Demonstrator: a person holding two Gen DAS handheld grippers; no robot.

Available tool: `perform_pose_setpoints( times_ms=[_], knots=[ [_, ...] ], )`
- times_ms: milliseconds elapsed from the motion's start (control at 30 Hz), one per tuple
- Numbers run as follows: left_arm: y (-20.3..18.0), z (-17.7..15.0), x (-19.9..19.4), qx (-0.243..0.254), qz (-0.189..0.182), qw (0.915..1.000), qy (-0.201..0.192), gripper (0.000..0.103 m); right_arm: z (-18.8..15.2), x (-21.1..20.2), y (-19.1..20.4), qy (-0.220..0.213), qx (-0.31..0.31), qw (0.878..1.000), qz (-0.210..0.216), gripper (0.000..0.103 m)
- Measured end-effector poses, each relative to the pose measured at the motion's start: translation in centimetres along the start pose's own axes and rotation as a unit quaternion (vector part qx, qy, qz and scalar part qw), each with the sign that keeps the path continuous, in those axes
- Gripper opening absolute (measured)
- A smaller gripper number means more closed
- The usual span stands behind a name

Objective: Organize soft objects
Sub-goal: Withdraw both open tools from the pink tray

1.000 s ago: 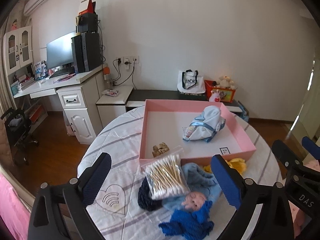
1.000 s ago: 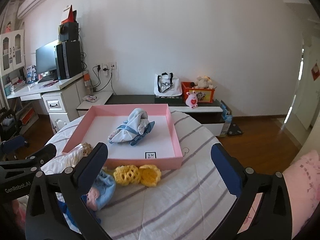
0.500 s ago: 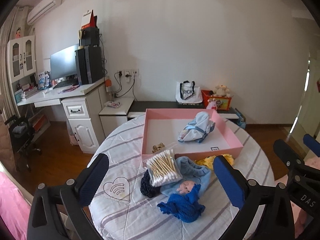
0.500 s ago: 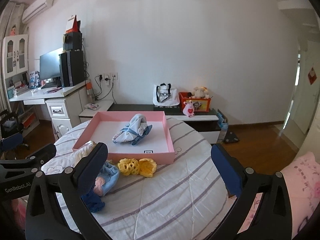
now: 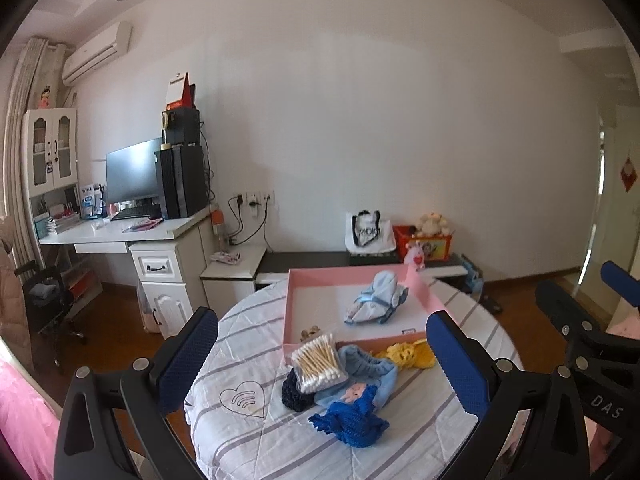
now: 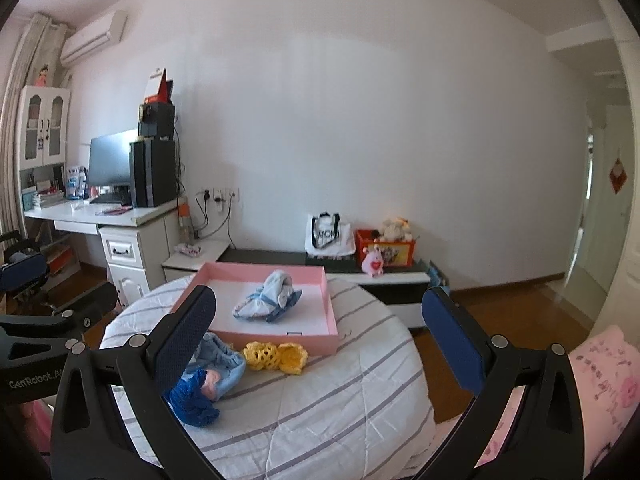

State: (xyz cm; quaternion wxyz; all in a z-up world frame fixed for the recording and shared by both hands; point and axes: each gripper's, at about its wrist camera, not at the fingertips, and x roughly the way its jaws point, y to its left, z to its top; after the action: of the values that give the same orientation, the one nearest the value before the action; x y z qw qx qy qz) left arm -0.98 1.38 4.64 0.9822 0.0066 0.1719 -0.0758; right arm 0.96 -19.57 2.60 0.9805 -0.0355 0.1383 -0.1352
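Both pairs of tongs are released, their blue-padded fingers spread wide and holding nothing, raised above the near edge of the round striped surface (image 5: 248, 436).

Between the fingers of the left tongs (image 5: 322, 364) lies a heap of soft things: a clear bag of cotton swabs (image 5: 318, 362) on top, a dark navy knit piece (image 5: 294, 394) under its near-left corner, a light blue cloth with a small face on it (image 5: 362, 380) beneath and to the right, and a bright blue knitted piece (image 5: 350, 418) nearest the tongs. Toward the right finger lies a yellow crocheted piece (image 5: 408, 354).

Beyond the heap sits the pink tray (image 5: 352, 274), its near wall just behind the swabs. Inside it a bundle of pale blue baby clothes (image 5: 376, 300) rests right of centre, and a small brownish item (image 5: 311, 333), too small to identify, perhaps a hair tie, lies in the near-left corner.

From the right tongs (image 6: 318, 344), the yellow piece (image 6: 276, 356) lies between the fingers, just before the tray (image 6: 320, 342); the blue heap sits behind the left finger (image 6: 184, 340).
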Motion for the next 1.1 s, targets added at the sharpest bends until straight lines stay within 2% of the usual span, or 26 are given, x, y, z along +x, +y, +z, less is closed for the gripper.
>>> perform_pose_setpoints(
  times_ms=[467,1100],
  knots=[
    [0.1,-0.2,-1.8,-0.01,0.002,0.9997,-0.024,0.103,0.9,-3.3,0.4,-0.045,-0.008,0.999,0.005,0.103],
    [-0.1,-0.2,-1.7,-0.012,0.005,0.9997,-0.02,0.103,0.9,-3.8,0.6,-0.05,-0.009,0.999,0.008,0.103]
  ],
)
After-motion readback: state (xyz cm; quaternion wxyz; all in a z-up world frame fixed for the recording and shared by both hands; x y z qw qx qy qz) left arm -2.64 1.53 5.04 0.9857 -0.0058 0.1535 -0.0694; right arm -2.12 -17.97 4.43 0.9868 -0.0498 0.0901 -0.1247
